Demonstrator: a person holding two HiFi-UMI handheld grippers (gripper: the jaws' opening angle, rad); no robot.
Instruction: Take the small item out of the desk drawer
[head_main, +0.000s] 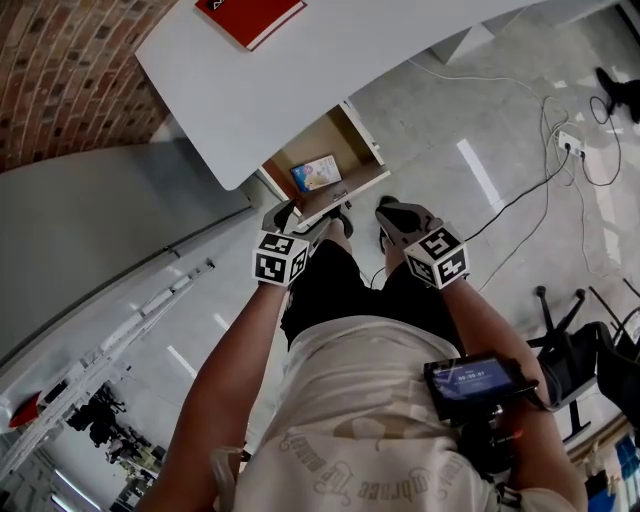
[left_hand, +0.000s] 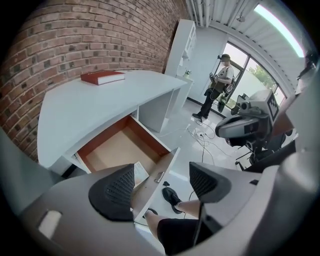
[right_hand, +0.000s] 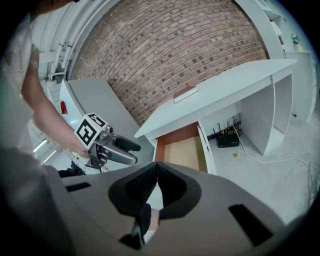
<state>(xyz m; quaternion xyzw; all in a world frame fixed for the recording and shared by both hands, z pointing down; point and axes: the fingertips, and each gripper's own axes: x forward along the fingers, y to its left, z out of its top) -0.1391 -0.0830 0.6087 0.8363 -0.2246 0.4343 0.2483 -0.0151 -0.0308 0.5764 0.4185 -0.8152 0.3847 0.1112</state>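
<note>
The desk drawer stands pulled out under the white desk. A small printed card lies flat on its floor near the front panel; in the left gripper view only a corner of the card shows behind the left pad. My left gripper hovers over the drawer's front panel, jaws open, pads clear of the wood. My right gripper hangs just right of the drawer front with its pads pressed together and nothing between them. The left gripper also appears in the right gripper view.
A red book lies on the desk top. A brick wall backs the desk. Cables and a power strip trail over the floor at right, and a router sits under the desk. Another person stands far off.
</note>
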